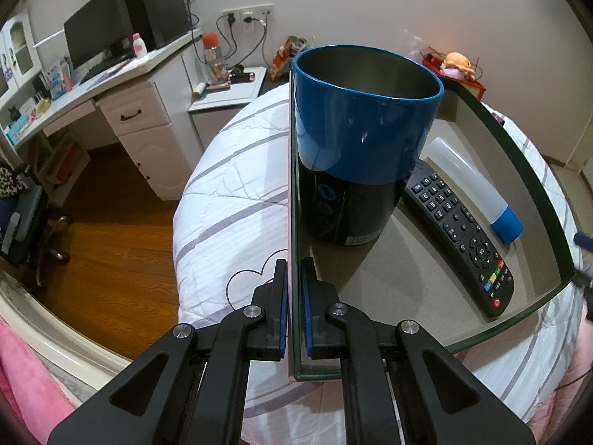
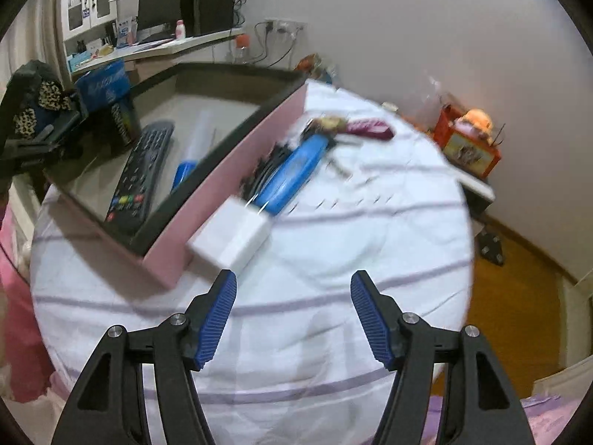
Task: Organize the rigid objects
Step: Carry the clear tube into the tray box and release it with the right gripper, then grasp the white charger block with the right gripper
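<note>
A box with pink outer walls [image 2: 237, 170] and a dark rim [image 1: 519, 155] lies on the bed. Inside it stand a blue and black cup [image 1: 363, 137], a black remote [image 1: 459, 233] and a white tube with a blue cap [image 1: 470, 181]. My left gripper [image 1: 292, 263] is shut on the box's near side wall, one pad on each face. My right gripper [image 2: 294, 282] is open and holds nothing, hovering over the quilt just short of a white charger block [image 2: 231, 237]. Beyond the block lie a blue flat object [image 2: 292, 174], a black cable [image 2: 267, 163] and a purple item [image 2: 370, 128].
An orange box with a plush toy [image 2: 467, 137] stands past the bed's far right. A white desk with a monitor [image 1: 92, 37] and a low cabinet [image 1: 229, 89] line the wall. There is wooden floor [image 1: 111, 241] left of the bed, with an office chair [image 1: 26, 222].
</note>
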Demonstrator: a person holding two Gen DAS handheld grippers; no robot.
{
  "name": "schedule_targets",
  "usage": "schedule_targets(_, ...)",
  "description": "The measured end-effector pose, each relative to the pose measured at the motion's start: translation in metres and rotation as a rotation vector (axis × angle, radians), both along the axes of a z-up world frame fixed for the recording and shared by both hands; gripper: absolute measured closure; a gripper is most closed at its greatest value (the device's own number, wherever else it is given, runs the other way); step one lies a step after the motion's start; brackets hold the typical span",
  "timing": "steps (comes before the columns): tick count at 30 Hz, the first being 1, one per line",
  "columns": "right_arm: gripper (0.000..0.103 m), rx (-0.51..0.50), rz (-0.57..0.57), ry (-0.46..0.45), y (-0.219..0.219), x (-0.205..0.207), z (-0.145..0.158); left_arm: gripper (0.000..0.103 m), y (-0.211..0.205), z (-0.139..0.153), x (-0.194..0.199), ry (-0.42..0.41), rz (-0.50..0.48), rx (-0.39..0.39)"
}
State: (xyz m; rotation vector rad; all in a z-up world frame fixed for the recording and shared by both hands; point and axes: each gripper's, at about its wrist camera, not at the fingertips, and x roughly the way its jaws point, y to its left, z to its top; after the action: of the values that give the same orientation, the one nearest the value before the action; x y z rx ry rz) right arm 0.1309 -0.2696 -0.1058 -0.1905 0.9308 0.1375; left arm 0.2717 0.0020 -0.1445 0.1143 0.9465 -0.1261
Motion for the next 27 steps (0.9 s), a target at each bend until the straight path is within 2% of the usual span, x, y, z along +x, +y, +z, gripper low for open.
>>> schedule_targets(6,0.037,0.028,0.047,0.019,0.016,0.001,-0.017,0.096,0.001,0.002,-0.002,0.002,0.006,0.006)
schedule_targets(15,0.037,0.049,-0.137,-0.043,-0.022,0.014,-0.016,0.096,0.001,0.002,-0.003,0.002,0.004,0.006)
schedule_targets(22,0.037,0.065,-0.021,-0.037,-0.001,0.01,-0.012,0.097,0.002,0.002,-0.002,0.001,0.004,0.006)
schedule_targets(27,0.037,0.074,-0.003,-0.017,0.008,0.023,-0.019,0.097,0.002,0.002,-0.002,0.001,0.003,0.007)
